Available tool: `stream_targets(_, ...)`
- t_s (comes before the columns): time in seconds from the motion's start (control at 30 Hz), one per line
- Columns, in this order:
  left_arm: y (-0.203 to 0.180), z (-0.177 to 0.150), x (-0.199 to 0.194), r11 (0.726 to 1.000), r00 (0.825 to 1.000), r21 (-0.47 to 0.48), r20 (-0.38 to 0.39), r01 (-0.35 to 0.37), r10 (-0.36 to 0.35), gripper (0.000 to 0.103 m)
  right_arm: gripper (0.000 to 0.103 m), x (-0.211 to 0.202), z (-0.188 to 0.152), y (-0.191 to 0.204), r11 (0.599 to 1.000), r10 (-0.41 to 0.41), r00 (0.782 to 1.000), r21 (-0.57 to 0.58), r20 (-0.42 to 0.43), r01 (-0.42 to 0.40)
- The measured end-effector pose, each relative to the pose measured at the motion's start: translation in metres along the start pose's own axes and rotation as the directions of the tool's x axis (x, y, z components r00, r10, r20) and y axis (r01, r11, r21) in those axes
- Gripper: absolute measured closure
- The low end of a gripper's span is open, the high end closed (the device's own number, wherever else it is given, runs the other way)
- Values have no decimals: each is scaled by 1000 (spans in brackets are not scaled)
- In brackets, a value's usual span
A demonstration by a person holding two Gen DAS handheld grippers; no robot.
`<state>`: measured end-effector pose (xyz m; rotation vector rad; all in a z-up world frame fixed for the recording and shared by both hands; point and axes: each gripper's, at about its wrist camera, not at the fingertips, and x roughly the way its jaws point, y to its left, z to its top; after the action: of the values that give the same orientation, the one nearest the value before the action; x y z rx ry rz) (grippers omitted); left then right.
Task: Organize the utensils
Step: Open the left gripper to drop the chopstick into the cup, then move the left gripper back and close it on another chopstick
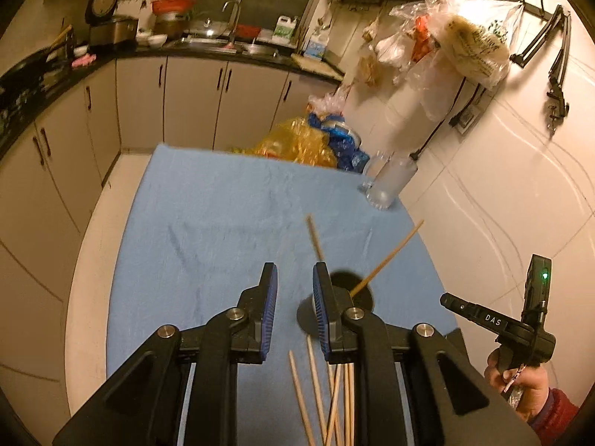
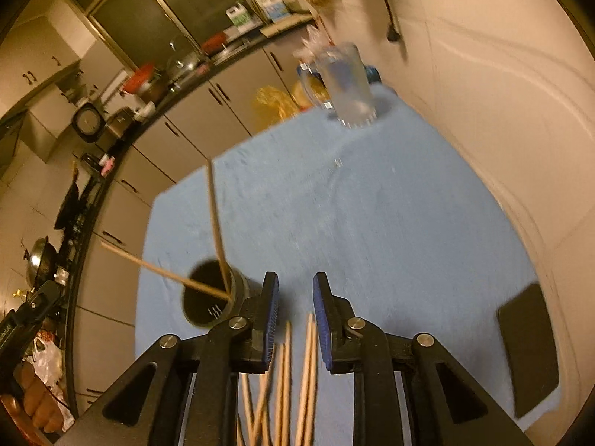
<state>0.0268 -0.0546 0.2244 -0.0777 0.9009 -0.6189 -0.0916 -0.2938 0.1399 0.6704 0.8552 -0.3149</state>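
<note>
A black cup (image 1: 353,286) stands on the blue cloth (image 1: 223,215) with two wooden chopsticks (image 1: 386,256) leaning out of it. My left gripper (image 1: 295,275) hangs open just left of the cup, with nothing between its pads. Several loose chopsticks (image 1: 316,390) lie on the cloth beneath it. In the right wrist view the cup (image 2: 212,297) sits left of my right gripper (image 2: 295,282), which is open above the loose chopsticks (image 2: 290,390) and touches none. A hand holds the right gripper (image 1: 452,303) at the right edge of the left wrist view.
A clear glass mug (image 2: 346,85) stands at the cloth's far right corner, with plastic bags (image 1: 297,145) behind it. A flat black object (image 2: 528,349) lies at the near right edge. A white wall (image 1: 502,186) runs along the right; kitchen cabinets (image 1: 193,104) are beyond.
</note>
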Motion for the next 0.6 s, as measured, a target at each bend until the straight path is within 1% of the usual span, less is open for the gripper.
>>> stream_targets(0.17,11,-35,17,1000,997,-10,-80,-23,22,84,82,11,-24,-12,1000,-23,998,5,-56,23)
stream_targets(0.23,13,-49,26,1000,994,-14,-111,-26,25,82,82,15,-36,-15,999,-37,996,4,-77,37)
stream_targets(0.37,9,-84,47,999,982,14,-188,-31,33,81,82,25,-55,-23,999,-52,992,9,-116,53)
stream_targets(0.47,3,-108,62,999,973,37,-227,-31,38,81,82,32,-70,-26,998,-60,989,-3,-138,60)
stream_targets(0.6,-4,-139,77,998,963,54,-269,-13,27,81,82,44,-90,-28,998,-63,983,-28,-172,59)
